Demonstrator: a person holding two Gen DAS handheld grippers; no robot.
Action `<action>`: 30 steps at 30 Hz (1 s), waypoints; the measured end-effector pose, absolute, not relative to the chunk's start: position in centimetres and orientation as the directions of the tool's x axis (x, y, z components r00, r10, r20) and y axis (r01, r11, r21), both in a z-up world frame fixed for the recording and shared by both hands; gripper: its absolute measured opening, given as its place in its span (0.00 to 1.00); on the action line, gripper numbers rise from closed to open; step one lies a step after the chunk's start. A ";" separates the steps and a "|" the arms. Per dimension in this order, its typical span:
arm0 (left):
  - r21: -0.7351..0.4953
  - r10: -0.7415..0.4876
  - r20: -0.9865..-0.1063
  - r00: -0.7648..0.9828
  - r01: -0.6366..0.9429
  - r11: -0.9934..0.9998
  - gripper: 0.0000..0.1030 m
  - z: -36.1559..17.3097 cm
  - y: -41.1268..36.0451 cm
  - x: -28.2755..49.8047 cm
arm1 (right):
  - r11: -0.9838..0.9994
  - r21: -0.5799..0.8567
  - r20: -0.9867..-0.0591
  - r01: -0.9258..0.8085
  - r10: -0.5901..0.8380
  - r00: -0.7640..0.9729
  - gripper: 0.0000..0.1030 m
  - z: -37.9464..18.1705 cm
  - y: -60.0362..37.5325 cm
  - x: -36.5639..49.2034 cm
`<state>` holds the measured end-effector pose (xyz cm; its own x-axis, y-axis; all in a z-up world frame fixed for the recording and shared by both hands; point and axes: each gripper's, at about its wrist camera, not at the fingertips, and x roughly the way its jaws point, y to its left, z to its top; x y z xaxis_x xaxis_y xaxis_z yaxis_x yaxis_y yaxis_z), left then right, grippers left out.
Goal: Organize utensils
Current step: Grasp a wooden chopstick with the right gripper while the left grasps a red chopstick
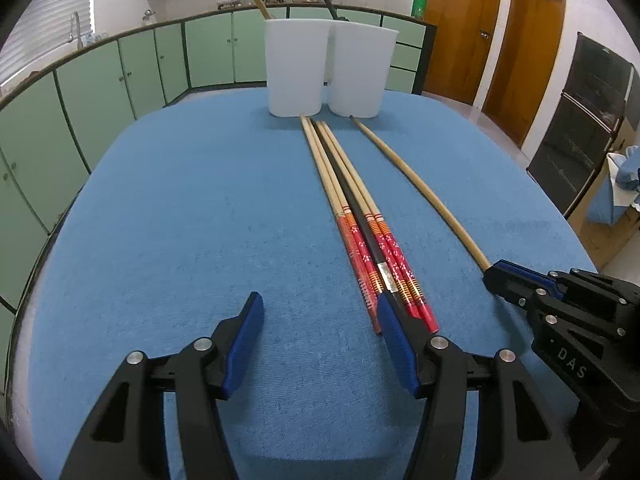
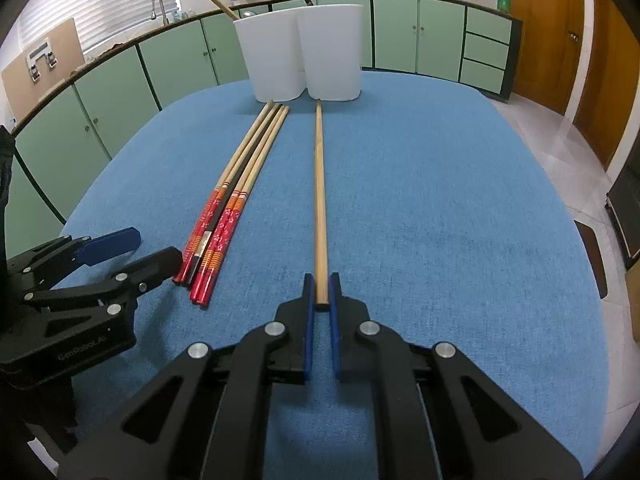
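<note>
A plain wooden chopstick (image 2: pixel 319 184) lies lengthwise on the blue cloth, and my right gripper (image 2: pixel 321 280) is shut on its near end. To its left lies a bundle of red-patterned chopsticks with one black chopstick (image 1: pixel 360 216) among them. My left gripper (image 1: pixel 320 312) is open just left of the bundle's near ends, its right finger (image 1: pixel 394 332) touching or overlapping them. Two white cups (image 1: pixel 296 64) (image 1: pixel 360 68) stand side by side at the far end, one holding a wooden stick, the other a dark one. In the left wrist view the plain chopstick (image 1: pixel 420 184) runs into the right gripper (image 1: pixel 504 276).
The table (image 2: pixel 440 220) is covered with blue cloth and has rounded edges. Green cabinets (image 1: pixel 100 80) line the far side and left. Brown doors (image 1: pixel 460 28) and a dark oven (image 1: pixel 576 120) stand to the right. A green bottle (image 1: pixel 419 2) sits on the counter.
</note>
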<state>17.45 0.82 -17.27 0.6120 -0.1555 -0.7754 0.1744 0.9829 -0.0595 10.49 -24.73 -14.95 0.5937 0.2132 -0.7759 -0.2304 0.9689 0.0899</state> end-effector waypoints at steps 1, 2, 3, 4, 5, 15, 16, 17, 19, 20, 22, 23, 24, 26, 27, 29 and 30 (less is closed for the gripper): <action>-0.058 -0.156 -0.775 0.612 0.176 0.983 0.57 -17.3 0.7 17.4 | 0.969 0.088 -0.776 -0.230 0.212 0.594 0.06 -14.9 -24.7 10.4; -0.060 -0.160 -0.776 0.610 0.181 0.982 0.57 -17.3 0.6 17.4 | 0.969 0.086 -0.776 -0.230 0.210 0.595 0.06 -14.9 -24.6 10.4; -0.058 -0.159 -0.777 0.609 0.182 0.982 0.57 -17.3 0.6 17.4 | 0.969 0.085 -0.776 -0.231 0.209 0.595 0.06 -14.9 -24.6 10.4; -0.054 -0.155 -0.778 0.609 0.181 0.982 0.57 -17.4 0.5 17.4 | 0.969 0.086 -0.776 -0.231 0.211 0.594 0.06 -14.9 -24.6 10.5; -0.057 -0.156 -0.779 0.608 0.179 0.982 0.57 -17.4 0.6 17.5 | 0.969 0.088 -0.776 -0.231 0.212 0.594 0.06 -14.9 -24.6 10.5; -0.012 -0.084 -0.785 0.614 0.121 0.993 0.58 -17.4 1.7 17.3 | 0.968 0.093 -0.775 -0.231 0.216 0.594 0.08 -14.9 -24.6 10.4; -0.006 -0.081 -0.786 0.613 0.124 0.992 0.58 -17.5 1.5 17.3 | 0.968 0.093 -0.775 -0.232 0.217 0.594 0.08 -14.9 -24.6 10.4; -0.001 -0.079 -0.787 0.612 0.127 0.992 0.58 -17.5 1.4 17.4 | 0.968 0.093 -0.775 -0.233 0.217 0.594 0.08 -14.9 -24.6 10.4; 0.000 -0.081 -0.787 0.612 0.131 0.991 0.54 -17.5 1.2 17.3 | 0.968 0.096 -0.776 -0.233 0.219 0.591 0.08 -15.0 -24.7 10.5; -0.006 -0.086 -0.786 0.612 0.132 0.991 0.52 -17.5 1.2 17.3 | 0.968 0.098 -0.777 -0.233 0.221 0.590 0.08 -15.0 -24.7 10.5; -0.020 -0.096 -0.783 0.614 0.131 0.991 0.37 -17.4 1.2 17.3 | 0.967 0.102 -0.777 -0.233 0.224 0.589 0.08 -15.0 -24.7 10.5; -0.023 -0.100 -0.782 0.615 0.132 0.991 0.32 -17.4 1.1 17.3 | 0.967 0.104 -0.777 -0.233 0.225 0.588 0.08 -15.0 -24.7 10.5; -0.031 -0.108 -0.781 0.616 0.134 0.990 0.23 -17.3 1.2 17.2 | 0.967 0.107 -0.776 -0.233 0.228 0.588 0.08 -15.0 -24.7 10.6; -0.050 -0.123 -0.780 0.614 0.135 0.990 0.11 -17.3 1.2 17.1 | 0.966 0.108 -0.776 -0.233 0.229 0.588 0.07 -15.1 -24.8 10.6; -0.057 -0.129 -0.779 0.613 0.136 0.989 0.06 -17.3 1.2 17.2 | 0.967 0.107 -0.776 -0.232 0.227 0.589 0.07 -15.1 -24.7 10.6; -0.068 -0.135 -0.779 0.613 0.132 0.989 0.06 -17.3 1.3 17.2 | 0.967 0.111 -0.775 -0.231 0.230 0.589 0.06 -15.1 -24.8 10.6; -0.071 -0.137 -0.778 0.613 0.131 0.989 0.06 -17.3 1.3 17.2 | 0.966 0.113 -0.774 -0.231 0.231 0.590 0.06 -15.1 -24.9 10.6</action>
<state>17.22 1.35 -17.29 0.6130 -0.1372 -0.7780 0.1308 0.9888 -0.0713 10.57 -24.86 -15.05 0.5897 0.2314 -0.7738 -0.2311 0.9664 0.1129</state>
